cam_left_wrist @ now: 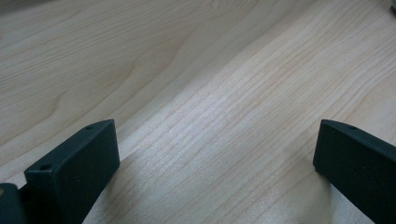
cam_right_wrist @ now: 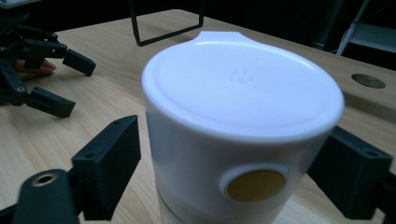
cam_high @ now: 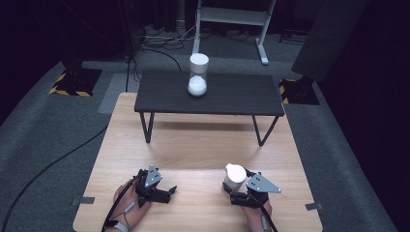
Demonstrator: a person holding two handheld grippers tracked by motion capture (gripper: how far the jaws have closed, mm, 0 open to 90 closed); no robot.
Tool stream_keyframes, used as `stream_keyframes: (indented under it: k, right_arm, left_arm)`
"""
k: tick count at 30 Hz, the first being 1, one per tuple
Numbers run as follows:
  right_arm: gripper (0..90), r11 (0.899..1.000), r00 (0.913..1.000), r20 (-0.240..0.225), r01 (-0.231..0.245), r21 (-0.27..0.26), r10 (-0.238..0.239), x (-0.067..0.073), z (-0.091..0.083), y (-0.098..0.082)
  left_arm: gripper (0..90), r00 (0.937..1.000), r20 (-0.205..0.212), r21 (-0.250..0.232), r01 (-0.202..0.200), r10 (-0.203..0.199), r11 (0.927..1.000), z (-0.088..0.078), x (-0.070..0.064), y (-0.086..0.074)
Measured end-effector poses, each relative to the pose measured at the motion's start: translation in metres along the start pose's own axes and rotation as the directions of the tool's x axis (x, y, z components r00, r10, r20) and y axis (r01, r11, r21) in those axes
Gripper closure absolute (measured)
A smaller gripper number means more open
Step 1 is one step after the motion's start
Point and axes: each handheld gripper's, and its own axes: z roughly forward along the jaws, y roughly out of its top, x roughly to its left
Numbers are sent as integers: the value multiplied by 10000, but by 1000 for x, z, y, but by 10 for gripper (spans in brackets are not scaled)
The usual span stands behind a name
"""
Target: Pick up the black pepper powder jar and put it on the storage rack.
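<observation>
Wooden table: right gripper closed around white container; left gripper rests low, jaws wide, empty.

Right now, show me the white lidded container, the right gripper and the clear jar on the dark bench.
white lidded container (cam_right_wrist: 243, 88): right gripper view, middle of its lid.
right gripper (cam_right_wrist: 233, 154): right gripper view, midway between its jaws, at the container's wall.
clear jar (cam_high: 198, 75): high view, its glass body.

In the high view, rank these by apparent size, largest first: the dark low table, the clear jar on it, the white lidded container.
1. Dark low table
2. Clear jar
3. White lidded container, though similar to the jar and nearer the camera, so unsure.
</observation>
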Motion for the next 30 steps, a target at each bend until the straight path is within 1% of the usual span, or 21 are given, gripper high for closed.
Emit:
stream_keyframes:
  k: [3,4,6,7,10,12,14,17,20,23,24,25,26,28,29,30]
  right_arm:
    - [233,9998,10000,19,-82,-196,82,-3,-2,-2]
    - [256,9995,9999,-81,-126,-285,124,-6,-2,-3]
    - [293,9996,9994,-312,-141,-238,133,-10,-2,-2]
    - [293,9996,9994,-312,-141,-238,133,-10,-2,-2]
    - [298,9991,9991,-239,-350,-227,345,-8,-1,-2]
    - [298,9995,9993,-201,-317,-59,315,-7,-1,3]
    - [299,9996,9994,-267,-216,176,220,-8,0,10]
    - [298,9990,9985,-379,-392,235,401,-12,1,14]
    - [299,9990,9985,-320,-435,115,439,-13,0,17]
    - [299,9978,9976,-196,-661,-80,659,-17,-1,23]
    - [299,9978,9976,-196,-661,-80,659,-17,-1,23]
    - [298,9955,9957,-3,-924,-208,924,-19,-2,27]
    - [298,9943,9944,124,-1047,-224,1050,-20,-2,30]
    - [299,9930,9927,334,-1148,-275,1157,-21,-2,36]
    - [299,9930,9927,334,-1148,-275,1157,-21,-2,36]
    - [298,9928,9919,495,-1149,-351,1166,-23,-2,41]
  left_arm:
    - [0,10000,-1,1,0,0,10000,0,0,0]
    - [0,10000,-1,1,0,0,10000,0,0,0]
    - [0,10000,-2,-2,1,-1,10000,0,0,0]
    - [1,10000,-2,-2,1,-1,10000,0,0,0]
    - [0,10000,0,-1,1,-1,10000,0,0,0]
    - [0,10000,-1,-1,0,0,10000,0,0,0]
    - [0,10000,0,0,5,-5,10000,0,0,0]
    - [0,10000,0,-1,1,-1,10000,0,0,0]
    - [0,10000,-1,1,2,-2,10000,0,0,0]
    - [0,10000,1,-4,0,0,10000,0,0,0]
    - [0,10000,1,-4,0,0,10000,0,0,0]
    - [0,10000,-1,-3,1,-1,10000,0,0,0]
    - [1,10000,0,-1,0,0,10000,0,0,0]
    - [0,10000,0,-2,-2,2,10000,0,0,0]
    - [1,10000,0,-2,-2,2,10000,0,0,0]
    - [1,10000,-2,-3,0,0,10000,0,0,0]
